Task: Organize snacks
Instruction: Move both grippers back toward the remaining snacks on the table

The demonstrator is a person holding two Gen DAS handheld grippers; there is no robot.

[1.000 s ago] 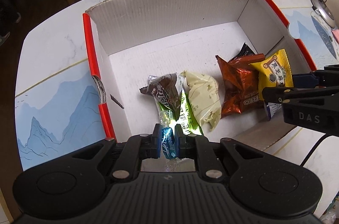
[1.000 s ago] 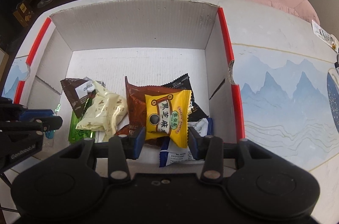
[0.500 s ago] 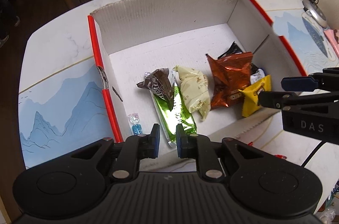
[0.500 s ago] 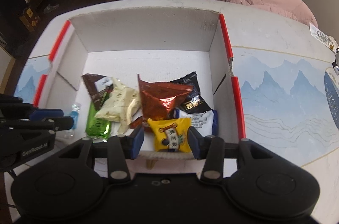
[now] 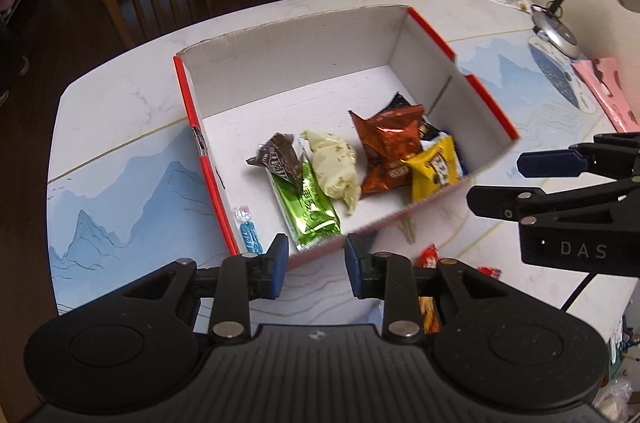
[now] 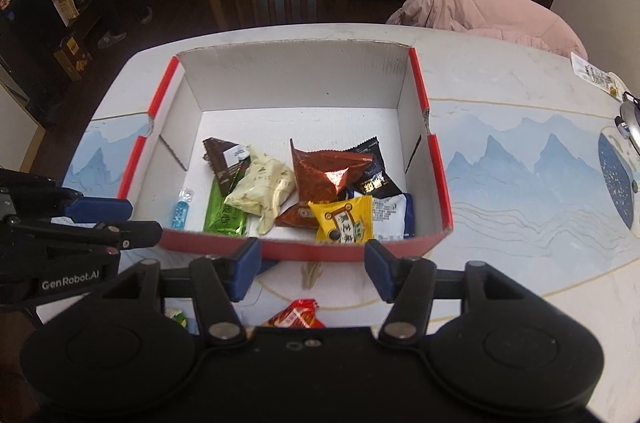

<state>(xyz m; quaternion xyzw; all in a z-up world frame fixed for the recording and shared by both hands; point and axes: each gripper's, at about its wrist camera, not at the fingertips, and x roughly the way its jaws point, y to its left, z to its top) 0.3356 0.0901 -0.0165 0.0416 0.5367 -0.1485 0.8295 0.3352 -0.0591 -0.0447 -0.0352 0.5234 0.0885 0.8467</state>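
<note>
— Two grippers, ours: the left gripper point(image 5: 314, 265) and right gripper point(image 6: 311, 270) both hang spread and empty before the cardboard box point(image 6: 298, 79).

— Inside we see the copper packet point(image 6: 330, 175), cream packet point(image 6: 266, 185), green bar point(image 5: 308, 209), yellow packet point(image 6: 343, 219), then the tiny blue candy point(image 6: 181, 210) by the left wall.

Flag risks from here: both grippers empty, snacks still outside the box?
1. Red-wrapped snack lies under the right gripper, close to the camera; easy to lose from view.
2. Box near wall stands just ahead; a careless reach could shove it.
3. Yellow packet leans by that wall and could be knocked.
</note>
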